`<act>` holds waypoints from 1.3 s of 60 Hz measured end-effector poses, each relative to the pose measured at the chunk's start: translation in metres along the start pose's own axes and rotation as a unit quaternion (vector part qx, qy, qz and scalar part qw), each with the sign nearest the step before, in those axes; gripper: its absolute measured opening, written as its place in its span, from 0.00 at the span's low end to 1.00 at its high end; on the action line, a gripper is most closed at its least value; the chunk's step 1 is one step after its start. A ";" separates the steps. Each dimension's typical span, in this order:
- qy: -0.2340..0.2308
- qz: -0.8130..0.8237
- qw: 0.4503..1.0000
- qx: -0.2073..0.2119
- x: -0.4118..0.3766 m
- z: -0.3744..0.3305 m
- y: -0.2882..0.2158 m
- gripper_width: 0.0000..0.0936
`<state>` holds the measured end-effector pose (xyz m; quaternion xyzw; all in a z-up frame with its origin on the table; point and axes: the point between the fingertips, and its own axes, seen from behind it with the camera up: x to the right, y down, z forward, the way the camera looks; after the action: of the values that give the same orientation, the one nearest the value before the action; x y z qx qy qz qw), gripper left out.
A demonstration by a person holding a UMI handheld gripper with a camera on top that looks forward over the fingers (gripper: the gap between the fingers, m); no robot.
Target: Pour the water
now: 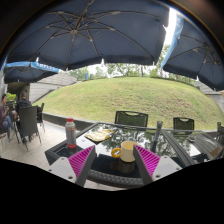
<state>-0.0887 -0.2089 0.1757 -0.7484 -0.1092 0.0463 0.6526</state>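
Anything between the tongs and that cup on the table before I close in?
Nothing visible blocks it. The cup stands on the table right between the open tongs, with a gap at each side. The bottle stands off to one side, clear of the approach.

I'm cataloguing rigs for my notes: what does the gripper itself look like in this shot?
The gripper has two dark fingers angling inward, each lined on its inner face with a magenta pad bearing a fine grid texture. No cables, markings, sleeve or hand are visible.
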 end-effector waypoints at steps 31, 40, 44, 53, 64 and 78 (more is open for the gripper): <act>-0.115 0.038 0.993 -0.005 -0.246 0.255 0.012 0.85; -0.078 0.019 0.996 0.025 -0.248 0.299 0.004 0.81; -0.072 0.011 0.997 0.036 -0.250 0.314 0.003 0.56; -0.059 0.027 0.996 0.062 -0.248 0.316 0.000 0.41; -0.079 0.064 0.993 0.059 -0.250 0.317 -0.001 0.33; -0.122 0.292 0.938 0.145 -0.170 0.255 -0.089 0.34</act>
<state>-0.3174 0.0107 0.2147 -0.6334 0.0434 0.3409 0.6933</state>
